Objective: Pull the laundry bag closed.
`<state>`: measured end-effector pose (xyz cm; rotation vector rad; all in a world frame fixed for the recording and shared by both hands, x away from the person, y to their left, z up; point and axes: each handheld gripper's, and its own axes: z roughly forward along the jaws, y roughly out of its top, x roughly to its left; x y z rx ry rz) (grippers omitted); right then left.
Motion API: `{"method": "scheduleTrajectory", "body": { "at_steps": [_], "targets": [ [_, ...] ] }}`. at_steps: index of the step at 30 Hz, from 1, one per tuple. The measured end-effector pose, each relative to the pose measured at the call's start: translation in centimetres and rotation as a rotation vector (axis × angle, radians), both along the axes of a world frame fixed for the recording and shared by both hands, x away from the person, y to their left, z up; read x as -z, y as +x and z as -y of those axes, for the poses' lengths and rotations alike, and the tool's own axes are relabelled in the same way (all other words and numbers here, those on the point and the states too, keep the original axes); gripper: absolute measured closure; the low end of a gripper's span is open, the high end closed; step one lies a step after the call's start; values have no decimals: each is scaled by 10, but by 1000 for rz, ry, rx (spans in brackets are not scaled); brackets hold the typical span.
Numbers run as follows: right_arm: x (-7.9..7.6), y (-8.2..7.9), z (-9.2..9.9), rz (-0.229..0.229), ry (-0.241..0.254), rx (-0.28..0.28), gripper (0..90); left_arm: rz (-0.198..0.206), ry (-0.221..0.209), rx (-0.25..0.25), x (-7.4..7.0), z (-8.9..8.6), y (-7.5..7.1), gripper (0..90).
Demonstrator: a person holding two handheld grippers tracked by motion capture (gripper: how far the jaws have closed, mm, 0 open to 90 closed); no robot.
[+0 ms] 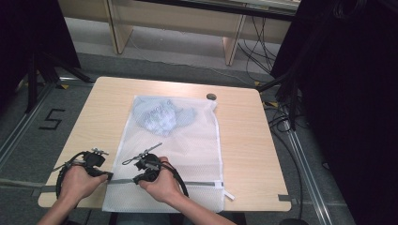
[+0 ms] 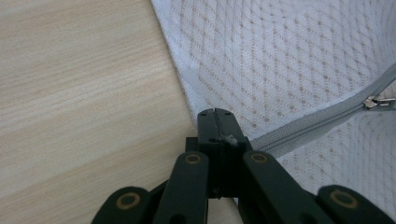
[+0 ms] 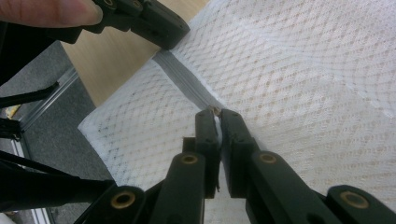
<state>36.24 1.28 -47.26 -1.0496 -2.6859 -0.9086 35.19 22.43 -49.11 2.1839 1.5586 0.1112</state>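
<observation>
Left tool (image 2: 215, 113) clamped on white mesh laundry bag (image 1: 197, 140) edge; right tool (image 3: 215, 113) pinches grey zipper (image 3: 180, 74) pull. Keep the edge taut; draw along the track.

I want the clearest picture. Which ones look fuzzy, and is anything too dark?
High view: soft overall, black curtains lose all detail. Left gripper view: mesh bag sharp, the near jaws blurry. Right gripper view: zipper clear, the fingertip at the top blurred.
</observation>
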Motion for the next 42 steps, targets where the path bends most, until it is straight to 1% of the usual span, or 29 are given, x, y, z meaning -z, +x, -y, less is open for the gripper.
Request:
{"method": "scheduleTrajectory", "body": {
  "at_steps": [2,4,5,6,7,8,9,10,11,12,13,14,17,18,22,23,25,26,27,28,29,30,34,35,37,38,41,42],
  "targets": [
    [0,0,0,2,-5,1,871,0,1,1,0,0,0,900],
    [-1,0,1,-5,-4,0,871,1,2,2,0,0,0,900],
    [-2,0,1,0,-9,0,871,9,0,-19,1,2,0,900],
    [-2,0,2,-2,-8,-1,871,0,3,-1,0,1,0,900],
    [-2,0,2,1,-12,-1,871,12,-5,-23,1,2,0,900],
    [-2,0,2,1,-12,-1,871,12,-5,-23,1,2,0,900],
    [-3,0,3,1,-15,1,871,3,0,-2,0,1,0,900],
    [-3,0,3,1,-15,1,871,3,0,-2,0,1,0,900],
    [-3,0,3,1,-10,-2,871,9,-1,-22,1,2,0,900],
    [-3,0,3,-3,-7,-5,871,-2,3,5,0,0,0,900],
    [-4,0,3,5,-17,-2,871,3,-2,-9,0,1,0,900],
    [-3,0,4,3,-11,-1,871,10,-4,-21,1,2,0,900],
    [-4,0,5,0,-7,1,871,8,0,-21,1,2,0,900],
    [-5,0,6,-19,-15,16,871,11,-5,-21,1,2,0,900],
    [-6,0,7,-17,-17,21,871,12,-4,-21,1,2,0,900],
    [-6,0,8,-15,-16,21,870,0,2,3,0,0,0,900],
    [-6,0,9,-18,-11,22,871,1,2,2,0,0,0,900],
    [-7,0,9,-17,-17,23,871,0,2,1,0,0,0,900],
    [-7,0,10,-20,-13,24,871,11,-4,-23,1,2,0,900],
    [-7,0,10,-15,-16,26,871,11,-4,-22,1,2,0,900],
    [-7,0,11,-16,-13,25,871,1,1,1,0,0,0,900],
    [-7,0,12,-23,-8,26,871,0,2,0,0,0,0,900],
    [-7,0,14,-19,-15,29,871,1,1,2,0,0,0,900],
    [-7,0,14,-26,-11,31,871,1,1,2,0,0,0,900],
    [-7,0,15,-17,-12,27,871,1,1,2,0,0,0,900],
    [-7,0,16,-26,-9,38,871,1,2,2,0,0,0,900],
    [-6,0,17,-30,-4,38,871,1,2,2,0,0,0,900],
    [-6,-1,17,-26,-9,41,871,1,2,3,0,0,0,900]
  ]
}}
